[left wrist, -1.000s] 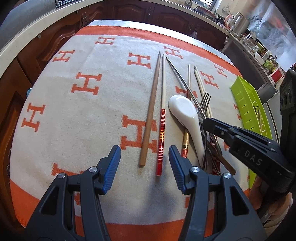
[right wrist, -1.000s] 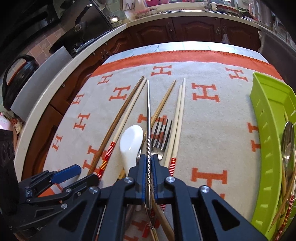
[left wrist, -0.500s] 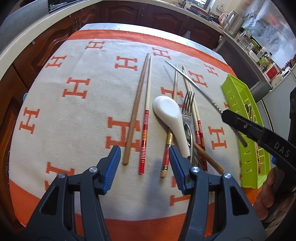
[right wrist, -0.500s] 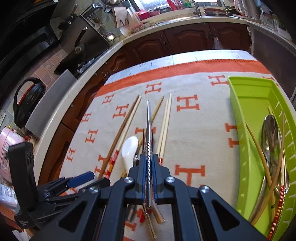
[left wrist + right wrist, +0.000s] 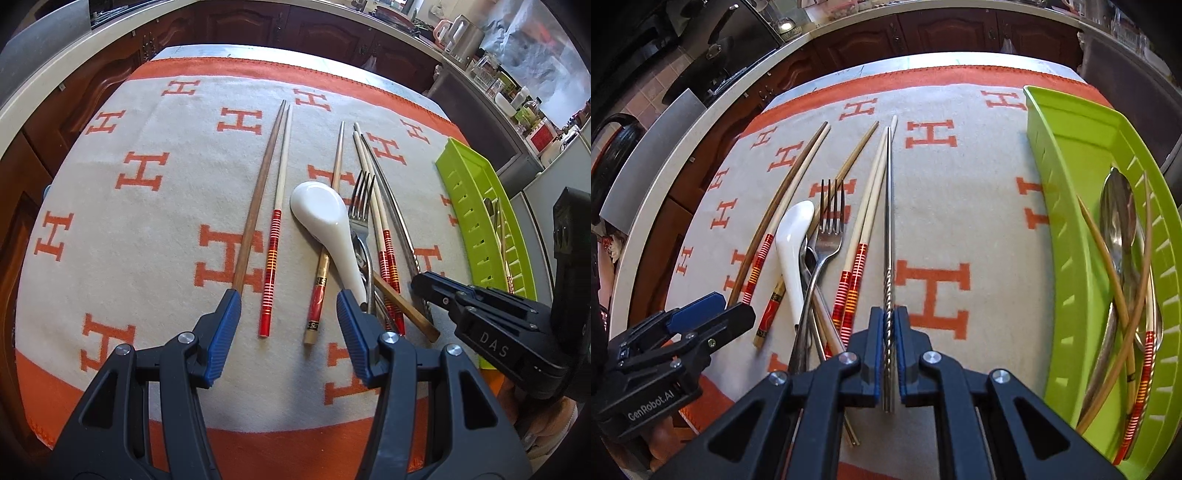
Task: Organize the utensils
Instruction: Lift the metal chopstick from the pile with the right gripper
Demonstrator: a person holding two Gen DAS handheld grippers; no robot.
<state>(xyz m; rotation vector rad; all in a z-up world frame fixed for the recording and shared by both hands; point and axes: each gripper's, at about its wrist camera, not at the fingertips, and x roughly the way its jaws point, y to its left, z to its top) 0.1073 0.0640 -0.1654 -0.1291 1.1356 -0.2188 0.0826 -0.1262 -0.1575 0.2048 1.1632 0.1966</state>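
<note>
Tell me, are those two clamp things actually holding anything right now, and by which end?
The right gripper pinches a metal chopstick in its jaws near its twisted handle end. The left gripper is open, holding nothing.

Black plastic grippers: left gripper [image 5: 288, 325] and right gripper [image 5: 886, 332], ribbed blue pads [image 5: 221, 339], silver screws, white "DAS" and "GenRobot.AI" lettering.

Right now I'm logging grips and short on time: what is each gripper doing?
Left gripper: open, holding nothing, above the chopsticks on the cloth.
Right gripper: shut on the metal chopstick.
</note>
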